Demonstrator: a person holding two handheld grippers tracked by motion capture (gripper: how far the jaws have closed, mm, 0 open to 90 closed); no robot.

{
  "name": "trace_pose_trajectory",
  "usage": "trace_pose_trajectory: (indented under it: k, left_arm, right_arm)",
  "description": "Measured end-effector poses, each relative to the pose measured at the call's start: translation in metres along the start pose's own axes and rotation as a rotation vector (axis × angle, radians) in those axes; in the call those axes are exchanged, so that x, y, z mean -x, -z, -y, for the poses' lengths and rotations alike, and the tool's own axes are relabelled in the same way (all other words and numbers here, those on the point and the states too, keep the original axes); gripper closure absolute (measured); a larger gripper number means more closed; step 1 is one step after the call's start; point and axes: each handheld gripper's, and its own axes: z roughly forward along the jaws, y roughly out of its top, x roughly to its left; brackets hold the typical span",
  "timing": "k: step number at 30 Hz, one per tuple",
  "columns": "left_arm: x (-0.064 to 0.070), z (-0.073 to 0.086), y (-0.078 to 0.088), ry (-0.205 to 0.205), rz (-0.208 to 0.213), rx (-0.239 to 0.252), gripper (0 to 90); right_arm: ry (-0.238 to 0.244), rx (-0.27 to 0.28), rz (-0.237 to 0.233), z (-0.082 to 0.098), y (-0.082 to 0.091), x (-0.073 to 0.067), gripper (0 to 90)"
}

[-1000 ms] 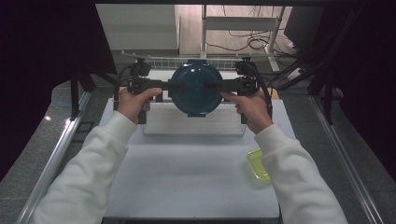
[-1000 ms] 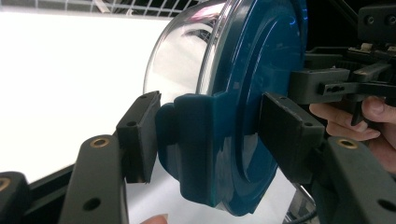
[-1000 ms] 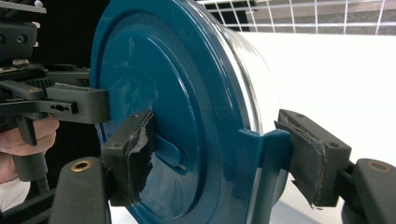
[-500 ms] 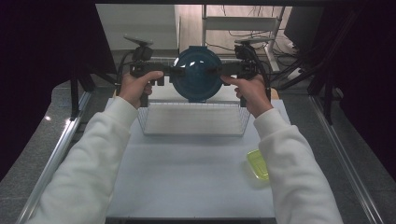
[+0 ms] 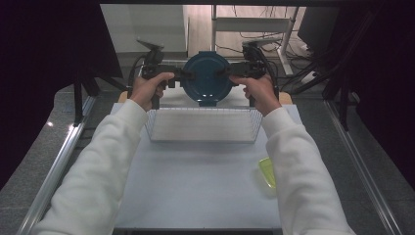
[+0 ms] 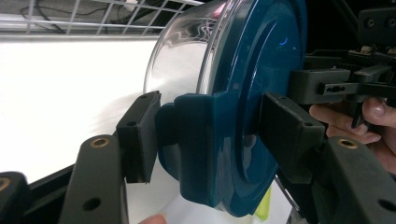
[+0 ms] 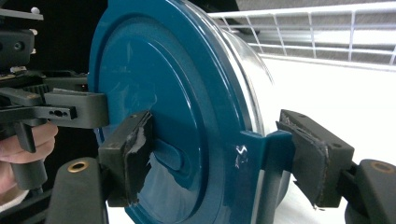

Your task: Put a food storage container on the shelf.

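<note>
You held the round clear-glass container with its dark teal plastic lid [image 5: 207, 83] on edge in the air above the far rim of the white wire basket [image 5: 203, 125], one pair of tongs on each side. Your left tongs [image 5: 182, 76] gripped a teal latch tab of the lid, with one pad on the tab and the other on the lid face. Your right tongs [image 5: 230, 74] straddled the opposite tab – I could not tell whether their pads pressed or merely stood beside it. That was the risk: both holds sat on the lid's clips, not the glass, so a clip could spring and drop the bowl onto the basket or the pale table [image 5: 195, 186] – and uneven pull would twist it.
</note>
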Motion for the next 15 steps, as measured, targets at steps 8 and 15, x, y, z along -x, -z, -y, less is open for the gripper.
trace_pose_trajectory:
  k: [8, 15]
  left_arm:
    - [-0.012, -0.007, -0.007, 0.056, 0.021, 0.016, 40.8]
    - [-0.021, -0.012, -0.014, 0.097, 0.032, 0.008, 39.6]
  right_arm:
    - [-0.074, -0.013, -0.017, -0.009, -0.008, 0.013, 27.8]
    - [-0.159, -0.018, -0.035, -0.014, -0.016, 0.024, 27.9]
